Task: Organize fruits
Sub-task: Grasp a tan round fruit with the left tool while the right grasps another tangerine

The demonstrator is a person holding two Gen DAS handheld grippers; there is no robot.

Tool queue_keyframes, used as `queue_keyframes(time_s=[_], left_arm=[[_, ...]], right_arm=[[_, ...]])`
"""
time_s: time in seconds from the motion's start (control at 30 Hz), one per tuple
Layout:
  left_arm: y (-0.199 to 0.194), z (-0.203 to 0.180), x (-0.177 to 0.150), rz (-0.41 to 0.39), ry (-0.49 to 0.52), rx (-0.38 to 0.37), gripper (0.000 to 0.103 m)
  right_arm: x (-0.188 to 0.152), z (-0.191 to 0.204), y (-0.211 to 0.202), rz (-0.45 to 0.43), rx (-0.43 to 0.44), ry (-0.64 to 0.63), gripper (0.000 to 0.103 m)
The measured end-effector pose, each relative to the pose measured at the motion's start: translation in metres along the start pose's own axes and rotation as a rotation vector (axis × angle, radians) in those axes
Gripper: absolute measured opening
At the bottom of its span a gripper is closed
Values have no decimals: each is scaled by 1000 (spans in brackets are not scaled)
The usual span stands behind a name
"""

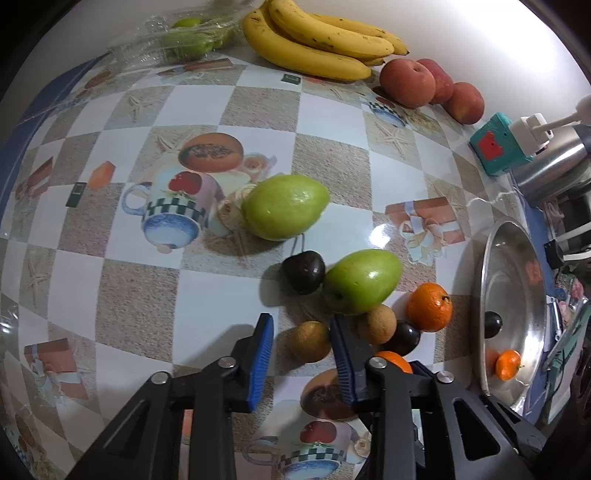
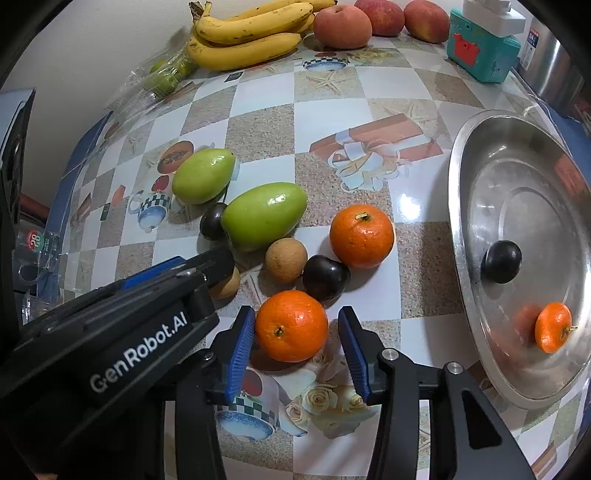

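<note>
At the bottom of the right wrist view, the right gripper (image 2: 297,347) straddles an orange (image 2: 291,325) on the counter (image 2: 369,92); its left pad looks to touch the peel, while a sliver of counter shows between the fruit and the right pad, so it is not clamped. In the left wrist view, the left gripper (image 1: 301,349) has a small brown fruit (image 1: 309,341) between its pads, the right pad against it and a gap on the left, the jaws still apart. Just beyond lie a second brown fruit (image 2: 286,259), a dark plum (image 2: 326,277), a second orange (image 2: 362,235) and two green mangoes (image 2: 264,216) with another dark fruit (image 2: 212,221) between them. At the right edge a steel plate (image 2: 517,155) holds a dark plum and a small orange. Along the top sit bananas (image 2: 245,35) and red apples (image 2: 341,26).
</note>
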State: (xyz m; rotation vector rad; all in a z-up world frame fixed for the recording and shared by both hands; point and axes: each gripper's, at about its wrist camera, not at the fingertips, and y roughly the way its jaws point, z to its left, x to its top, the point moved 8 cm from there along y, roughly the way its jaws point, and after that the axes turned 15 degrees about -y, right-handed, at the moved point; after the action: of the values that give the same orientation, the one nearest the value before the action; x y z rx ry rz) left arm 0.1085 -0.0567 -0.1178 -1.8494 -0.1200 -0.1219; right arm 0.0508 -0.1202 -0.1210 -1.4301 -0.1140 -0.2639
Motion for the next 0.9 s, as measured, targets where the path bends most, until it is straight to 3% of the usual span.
queue_keyframes(time_s=[0.1, 0.4, 0.9], left_arm=[[3, -2, 0, 15, -3, -16, 26], [0, 1, 1, 19, -9, -17, 25], [-34, 16, 21, -91, -90, -32, 25]], right_arm=[[0, 1, -1, 0, 5, -6, 42], [-1, 1, -1, 1, 14, -5, 42], [0, 5, -12, -29, 47, 2, 41]])
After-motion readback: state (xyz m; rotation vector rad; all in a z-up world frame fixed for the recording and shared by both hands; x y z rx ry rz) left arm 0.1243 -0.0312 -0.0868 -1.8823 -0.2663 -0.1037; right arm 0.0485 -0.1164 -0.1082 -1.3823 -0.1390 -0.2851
